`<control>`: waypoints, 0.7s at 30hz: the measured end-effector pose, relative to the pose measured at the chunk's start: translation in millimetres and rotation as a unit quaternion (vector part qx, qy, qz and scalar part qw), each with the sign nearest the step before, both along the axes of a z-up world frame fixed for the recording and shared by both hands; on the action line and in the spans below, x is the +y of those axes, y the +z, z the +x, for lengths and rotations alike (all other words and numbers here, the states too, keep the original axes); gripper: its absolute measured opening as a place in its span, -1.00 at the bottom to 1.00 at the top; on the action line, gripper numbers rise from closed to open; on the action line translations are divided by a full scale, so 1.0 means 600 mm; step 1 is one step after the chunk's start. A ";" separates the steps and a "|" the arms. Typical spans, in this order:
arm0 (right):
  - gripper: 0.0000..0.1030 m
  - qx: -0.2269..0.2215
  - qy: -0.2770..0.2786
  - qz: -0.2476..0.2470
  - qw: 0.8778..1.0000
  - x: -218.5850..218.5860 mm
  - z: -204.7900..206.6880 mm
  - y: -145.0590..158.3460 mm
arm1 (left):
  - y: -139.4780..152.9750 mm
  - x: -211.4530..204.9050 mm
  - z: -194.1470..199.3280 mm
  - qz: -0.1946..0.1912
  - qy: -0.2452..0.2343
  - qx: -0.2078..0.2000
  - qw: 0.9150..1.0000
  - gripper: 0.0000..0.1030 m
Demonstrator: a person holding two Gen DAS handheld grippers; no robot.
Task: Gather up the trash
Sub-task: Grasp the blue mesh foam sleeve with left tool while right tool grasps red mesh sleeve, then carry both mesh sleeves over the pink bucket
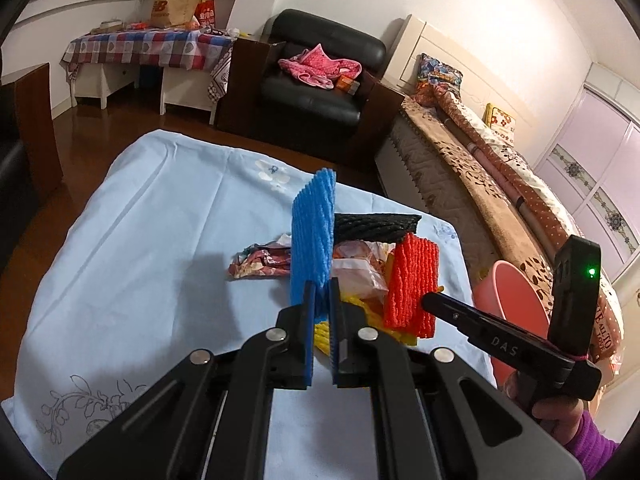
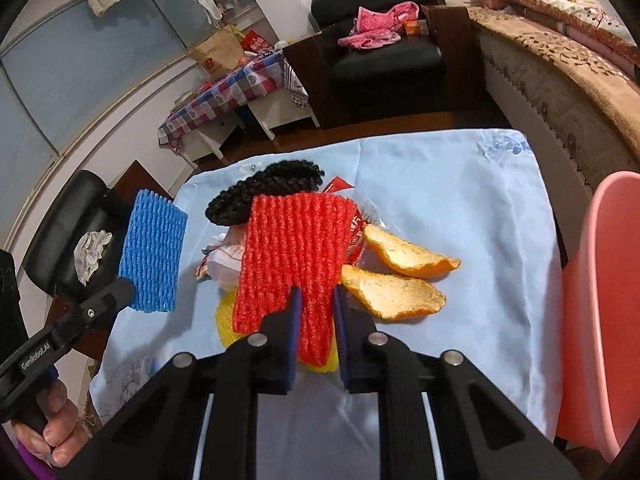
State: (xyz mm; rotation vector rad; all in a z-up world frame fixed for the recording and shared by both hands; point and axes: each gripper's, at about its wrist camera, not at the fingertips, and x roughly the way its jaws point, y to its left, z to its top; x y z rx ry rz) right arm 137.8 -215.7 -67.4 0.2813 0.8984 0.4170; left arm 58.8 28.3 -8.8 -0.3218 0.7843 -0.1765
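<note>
Both my jaws are clamped on foam nets: my left gripper [image 1: 322,292] pinches the blue net [image 1: 313,240] upright above the table, and my right gripper [image 2: 316,300] squeezes the red net [image 2: 296,248]. Below them on the pale blue cloth [image 2: 460,200] lie a black net [image 2: 264,192], wrappers [image 1: 260,260] and two orange peels [image 2: 400,276]. A pink bin [image 2: 600,300] stands at the table's right edge.

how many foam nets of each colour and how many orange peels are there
blue foam net: 1
red foam net: 1
black foam net: 1
yellow foam net: 1
orange peel pieces: 2
total: 6
</note>
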 end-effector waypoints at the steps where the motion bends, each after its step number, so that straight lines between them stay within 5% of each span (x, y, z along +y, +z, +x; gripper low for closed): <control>1: -0.72 -0.004 -0.001 -0.002 1.000 -0.004 -0.009 0.003 | 0.002 -0.002 -0.002 -0.001 -0.001 -0.001 1.000 -0.90; 21: -0.73 -0.068 -0.101 -0.038 0.992 -0.165 -0.142 0.070 | 0.038 -0.123 -0.022 -0.027 -0.095 -0.025 0.995 -0.90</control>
